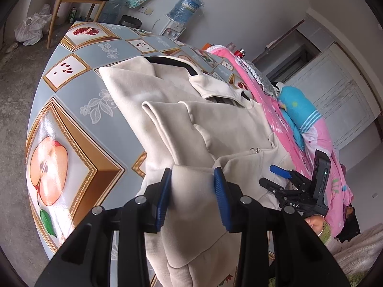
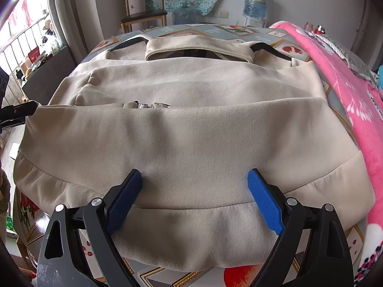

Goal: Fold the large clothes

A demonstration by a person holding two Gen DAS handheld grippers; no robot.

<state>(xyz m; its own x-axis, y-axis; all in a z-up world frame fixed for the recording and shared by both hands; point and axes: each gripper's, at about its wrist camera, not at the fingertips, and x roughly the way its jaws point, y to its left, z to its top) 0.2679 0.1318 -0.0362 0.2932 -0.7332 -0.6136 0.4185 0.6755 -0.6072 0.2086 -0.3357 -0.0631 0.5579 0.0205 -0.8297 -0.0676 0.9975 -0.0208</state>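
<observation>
Cream jacket [image 2: 191,131] is spread flat on a table covered with a fruit-pattern cloth [image 1: 79,129], its collar at the far end and its ribbed hem at the near edge. On the left side, the jacket's corner is pinched between the blue pads [image 1: 221,191] of the left gripper [image 1: 192,186]; a thick fold of cream cloth is squeezed there, and the rest hangs down over the table edge. In the right wrist view this gripper [image 2: 18,113] is seen at the far left, clamped on the same side of the jacket. In the middle, a small metal zipper pull [image 2: 146,105] can be seen on the jacket's front. Nearer the right, the right gripper [image 2: 195,201] is held over the hem with its jaws spread wide; nothing is grasped, and the cloth is only seen between them. At the far right, a pink blanket [image 2: 354,95] is laid along the table beside the jacket.
</observation>
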